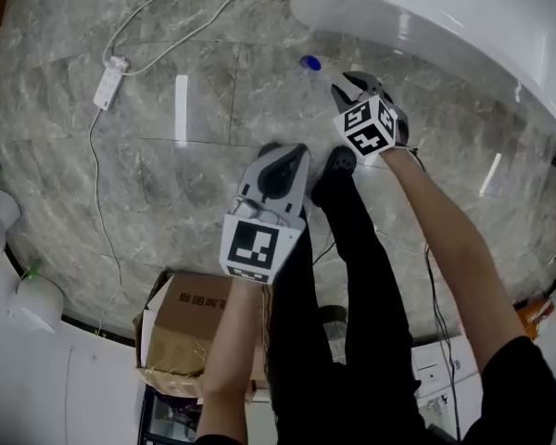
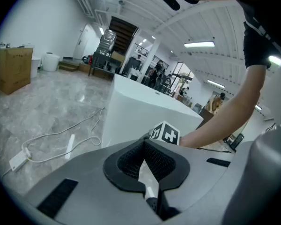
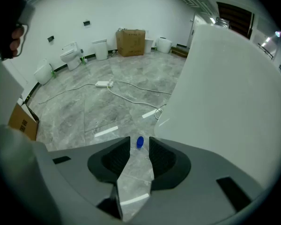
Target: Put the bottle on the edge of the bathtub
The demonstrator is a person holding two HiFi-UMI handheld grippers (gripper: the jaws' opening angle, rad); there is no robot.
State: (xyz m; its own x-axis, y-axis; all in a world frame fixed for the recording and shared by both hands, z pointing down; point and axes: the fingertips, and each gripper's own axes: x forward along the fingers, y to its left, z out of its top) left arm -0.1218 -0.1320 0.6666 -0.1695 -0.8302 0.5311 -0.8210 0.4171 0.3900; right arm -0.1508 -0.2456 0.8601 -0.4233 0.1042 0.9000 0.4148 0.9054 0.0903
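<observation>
Farthest from the bathtub (image 1: 463,26), a power strip (image 1: 109,82) and its cable lie on the grey floor (image 1: 167,184). A cardboard box (image 1: 190,318) sits well away from the tub, by the person's feet.

The left tongs (image 1: 280,156) hang above the floor, well short of the tub. Their tips are together and there is nothing between them.

The bottle (image 1: 310,63) is on the floor just beside the foot of the bathtub, not yet on its edge. Only the blue cap shows clearly, so whether it stands or lies I cannot tell.

The right tongs (image 1: 357,83) are nearest the tub, spread wide and empty. The right gripper view shows the cap through the gap, far below.

The bottle looks small, with a pale or clear body, so I judge it light and probably thin-walled. A hard squeeze may dent it, and its smooth round side could slip or roll. The best hold is probably across the body just under the cap, with moderate pressure. The tub's edge looks glossy and curved, so the bottle should go on its flattest part
</observation>
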